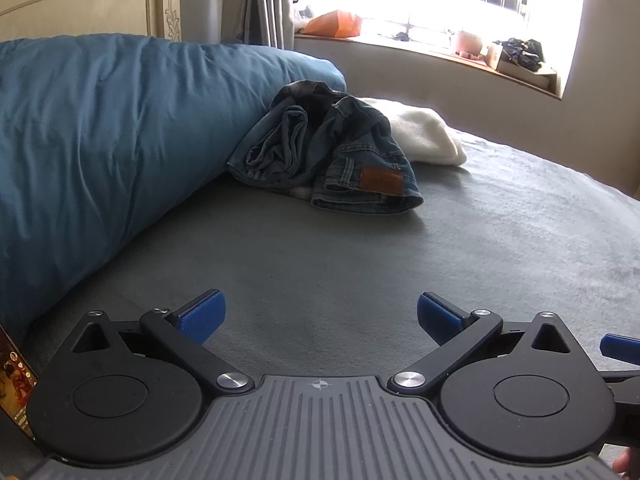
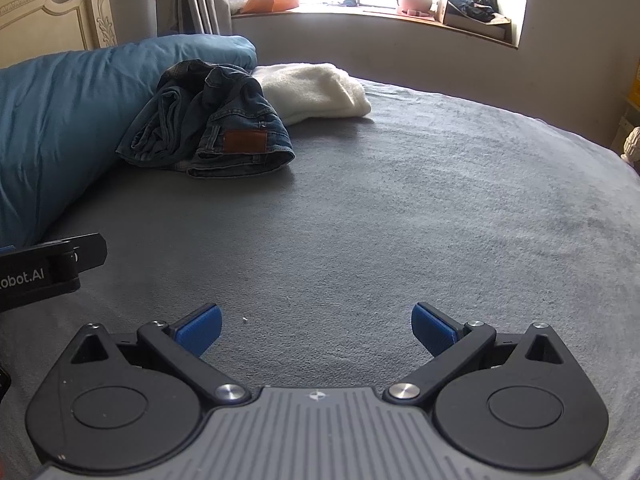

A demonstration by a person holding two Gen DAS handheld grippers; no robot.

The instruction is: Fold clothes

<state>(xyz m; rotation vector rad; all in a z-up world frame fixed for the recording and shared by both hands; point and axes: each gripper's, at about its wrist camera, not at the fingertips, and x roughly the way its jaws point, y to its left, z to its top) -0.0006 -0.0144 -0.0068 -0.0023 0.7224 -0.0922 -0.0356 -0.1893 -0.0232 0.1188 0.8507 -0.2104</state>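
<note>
Crumpled blue denim jeans with a brown leather patch (image 1: 328,148) sit on the grey bed sheet (image 1: 360,264), leaning on the rolled teal duvet (image 1: 92,132), with a cream fleece garment (image 1: 424,132) just behind. Left gripper (image 1: 320,316) and right gripper (image 2: 316,328): jaws released, empty, well short of the jeans.

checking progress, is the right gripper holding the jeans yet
No, the right gripper is open and empty above the grey bed cover, while the jeans lie crumpled far ahead.
</note>
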